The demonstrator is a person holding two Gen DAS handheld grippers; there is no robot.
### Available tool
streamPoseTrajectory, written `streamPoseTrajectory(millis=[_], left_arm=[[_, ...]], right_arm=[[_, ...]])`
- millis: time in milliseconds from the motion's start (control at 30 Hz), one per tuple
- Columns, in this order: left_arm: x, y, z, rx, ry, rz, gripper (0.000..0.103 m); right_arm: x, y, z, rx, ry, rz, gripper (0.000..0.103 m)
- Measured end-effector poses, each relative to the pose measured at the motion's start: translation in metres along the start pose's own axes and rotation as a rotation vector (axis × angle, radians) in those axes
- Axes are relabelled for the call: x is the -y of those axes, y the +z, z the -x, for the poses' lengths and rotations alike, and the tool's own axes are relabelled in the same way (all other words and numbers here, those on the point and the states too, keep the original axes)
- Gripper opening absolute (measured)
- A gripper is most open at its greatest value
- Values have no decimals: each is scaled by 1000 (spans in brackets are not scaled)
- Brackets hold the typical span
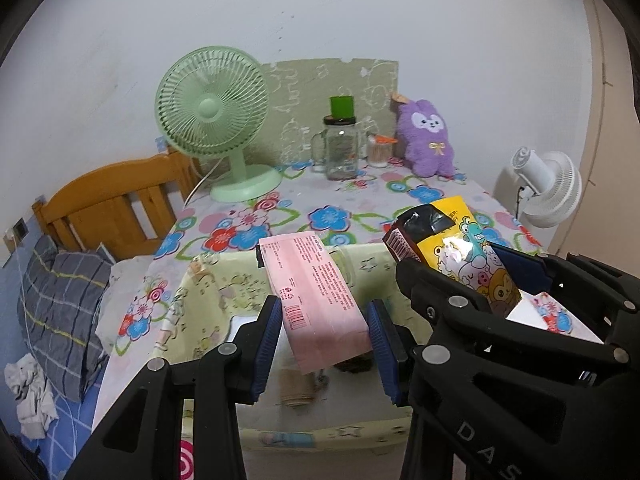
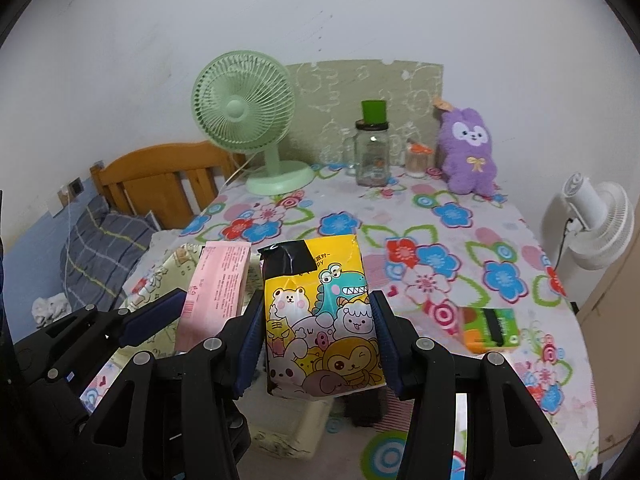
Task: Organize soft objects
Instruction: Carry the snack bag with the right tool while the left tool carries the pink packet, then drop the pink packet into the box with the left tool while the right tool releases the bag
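Left gripper (image 1: 324, 334): jaws clamped on a pink pack (image 1: 316, 300), held at lower centre of the left wrist view, above a pale yellow-green fabric box (image 1: 216, 292) on the table's near edge. The pack's barcode faces the camera.

Right gripper (image 2: 318, 340): jaws clamped on a yellow cartoon pack (image 2: 320, 316), lower centre of the right wrist view, black strip at its top left corner. The same pack appears at right of the left wrist view, just beside the pink one; the two packs are apart.

Table (image 2: 460, 248): covered with a flower-print cloth. At the far edge, upper centre of both views: a green fan (image 2: 244, 112), a glass jar (image 2: 372, 156) with a green cup on top, and a purple plush rabbit (image 2: 468, 152) at upper right. A small green-and-orange pack (image 2: 490, 328) lies on the cloth at right.

Surroundings: wooden headboard (image 1: 108, 200) and grey checked pillow (image 1: 60, 312) at left; white fan (image 2: 596, 224) at right edge.
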State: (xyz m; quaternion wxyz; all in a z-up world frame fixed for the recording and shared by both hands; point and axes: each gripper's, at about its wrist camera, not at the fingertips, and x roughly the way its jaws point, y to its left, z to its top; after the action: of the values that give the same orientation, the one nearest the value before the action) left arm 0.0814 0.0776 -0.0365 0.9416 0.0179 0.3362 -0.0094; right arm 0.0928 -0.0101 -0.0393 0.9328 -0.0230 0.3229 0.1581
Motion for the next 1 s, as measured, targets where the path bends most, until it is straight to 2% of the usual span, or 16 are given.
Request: streamPoseTrajectory(millis=[733, 800, 867, 1000], left_arm=[[-43, -19, -31, -87, 83, 56, 45], [-45, -19, -33, -98, 77, 58, 47], [-46, -20, -37, -116, 69, 66, 57], [-48, -22, -40, -130, 65, 69, 62]], right_arm=[[-36, 1, -43, -59, 64, 42, 54], [-38, 1, -47, -66, 64, 46, 54], [-38, 0, -51, -74, 65, 45, 54], [-40, -1, -57, -90, 70, 47, 54]])
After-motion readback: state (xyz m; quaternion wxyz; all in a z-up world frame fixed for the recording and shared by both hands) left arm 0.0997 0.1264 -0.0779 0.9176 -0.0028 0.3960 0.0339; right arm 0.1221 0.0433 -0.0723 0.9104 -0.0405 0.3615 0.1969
